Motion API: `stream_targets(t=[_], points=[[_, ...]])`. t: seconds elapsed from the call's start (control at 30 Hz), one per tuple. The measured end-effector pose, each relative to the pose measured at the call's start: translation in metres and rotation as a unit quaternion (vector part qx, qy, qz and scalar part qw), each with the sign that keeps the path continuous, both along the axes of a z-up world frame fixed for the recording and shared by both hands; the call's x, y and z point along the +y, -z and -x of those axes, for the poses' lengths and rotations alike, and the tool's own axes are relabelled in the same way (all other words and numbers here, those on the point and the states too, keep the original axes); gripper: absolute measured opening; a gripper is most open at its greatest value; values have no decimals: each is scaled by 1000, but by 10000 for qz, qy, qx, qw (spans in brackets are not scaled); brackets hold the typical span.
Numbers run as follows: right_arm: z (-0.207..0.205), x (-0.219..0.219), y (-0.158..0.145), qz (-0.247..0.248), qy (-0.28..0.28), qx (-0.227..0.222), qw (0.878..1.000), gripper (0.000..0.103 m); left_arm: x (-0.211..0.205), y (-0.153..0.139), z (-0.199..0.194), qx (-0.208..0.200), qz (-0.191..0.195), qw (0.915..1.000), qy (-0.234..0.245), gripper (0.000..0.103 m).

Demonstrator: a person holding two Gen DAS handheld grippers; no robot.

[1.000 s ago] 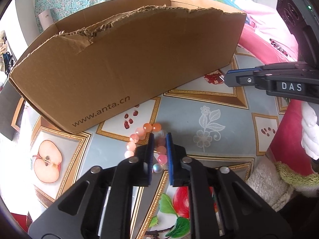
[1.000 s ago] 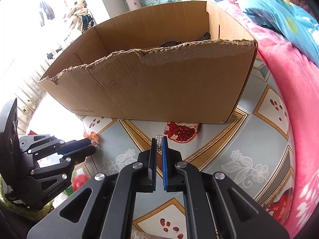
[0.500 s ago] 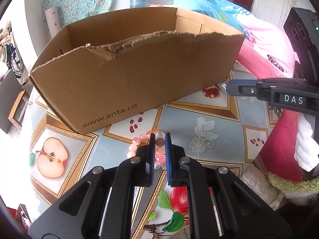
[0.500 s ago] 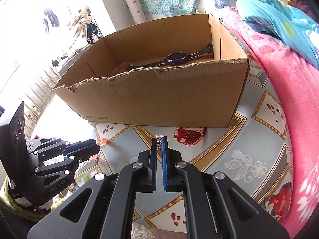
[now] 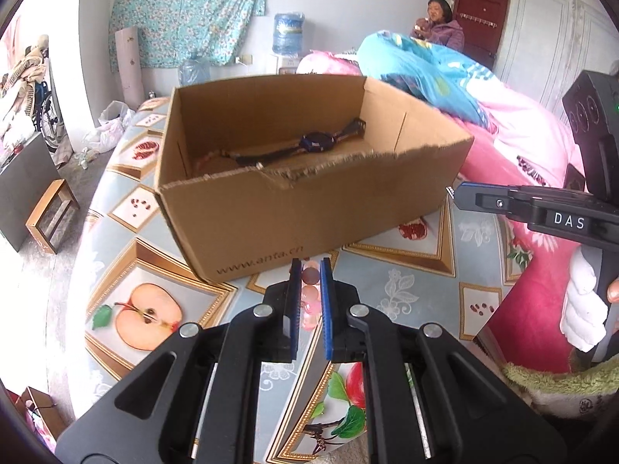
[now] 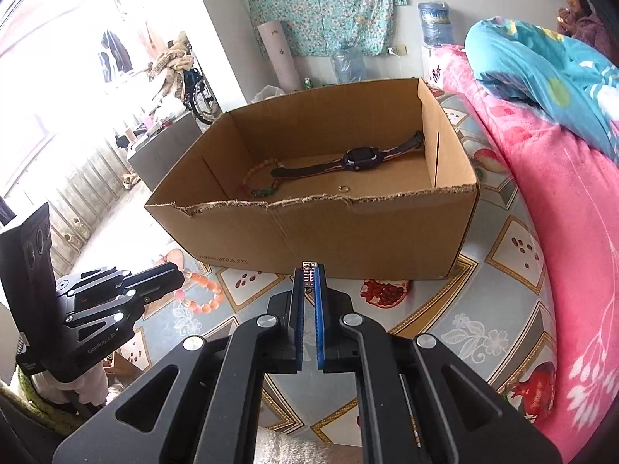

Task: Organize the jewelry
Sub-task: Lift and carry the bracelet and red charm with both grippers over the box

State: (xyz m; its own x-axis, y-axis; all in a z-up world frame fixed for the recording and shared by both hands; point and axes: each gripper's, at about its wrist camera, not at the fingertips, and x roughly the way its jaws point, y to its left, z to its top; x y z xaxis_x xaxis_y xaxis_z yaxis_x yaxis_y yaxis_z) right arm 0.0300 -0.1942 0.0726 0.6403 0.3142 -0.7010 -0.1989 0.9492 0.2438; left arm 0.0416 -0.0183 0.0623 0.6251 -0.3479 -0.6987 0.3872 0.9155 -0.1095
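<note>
Box (image 6: 348,232) interior now visible past the torn near rim; a second ago just outer wall, so both grippers up off the cloth (image 6: 483,328) with loads. Means pick done, carry-over likely next.

Left gripper (image 5: 309,294): clamped on pink bead bracelet (image 5: 309,301), beads stacked between the pads. From the right wrist view, loop (image 6: 201,294) dangling clear of the cloth, hanging down and toward the right gripper. Long axis roughly straight down from the pinch.

Right gripper (image 6: 308,294): pressed together on small silver piece (image 6: 309,268), ribbed, poking out past the tips. Long axis along the fingers, pointing ahead at the box wall. Too small to say what kind.

Box just ahead of both tips, rim about level with them. Already inside: dark watch (image 6: 359,158) lying lengthwise toward the far right corner, beaded bracelet (image 6: 259,181) at its left end, small ring (image 6: 343,188) near the front wall.

Judgement: more lift needed before the rim, else dangling loop snags on the torn edge.
</note>
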Motion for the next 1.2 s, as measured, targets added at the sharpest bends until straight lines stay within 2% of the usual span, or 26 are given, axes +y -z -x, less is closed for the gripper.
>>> stream_targets(t=[0.23, 0.47, 0.73, 0.87, 0.97, 1.2], points=[[7, -1, -30, -37, -31, -373, 9993, 5, 12, -34, 6, -291, 314, 9991, -1, 8], [5, 0, -64, -170, -169, -734, 9970, 5, 23, -73, 14, -520, 840, 9947, 277, 8], [-16, 4, -82, -166, -241, -918, 9953, 5, 22, -111, 0, -766, 1227, 9883, 494, 8], [-30, 2, -81, -247, -259, -872, 9956, 5, 18, -118, -18, -736, 1302, 9873, 539, 8], [-40, 1, -78, -296, -270, -824, 9958, 5, 12, -119, -36, -730, 1213, 9883, 562, 8], [-68, -5, -61, -302, -300, -581, 9974, 5, -1, -106, -82, -391, 1049, 9923, 520, 8]])
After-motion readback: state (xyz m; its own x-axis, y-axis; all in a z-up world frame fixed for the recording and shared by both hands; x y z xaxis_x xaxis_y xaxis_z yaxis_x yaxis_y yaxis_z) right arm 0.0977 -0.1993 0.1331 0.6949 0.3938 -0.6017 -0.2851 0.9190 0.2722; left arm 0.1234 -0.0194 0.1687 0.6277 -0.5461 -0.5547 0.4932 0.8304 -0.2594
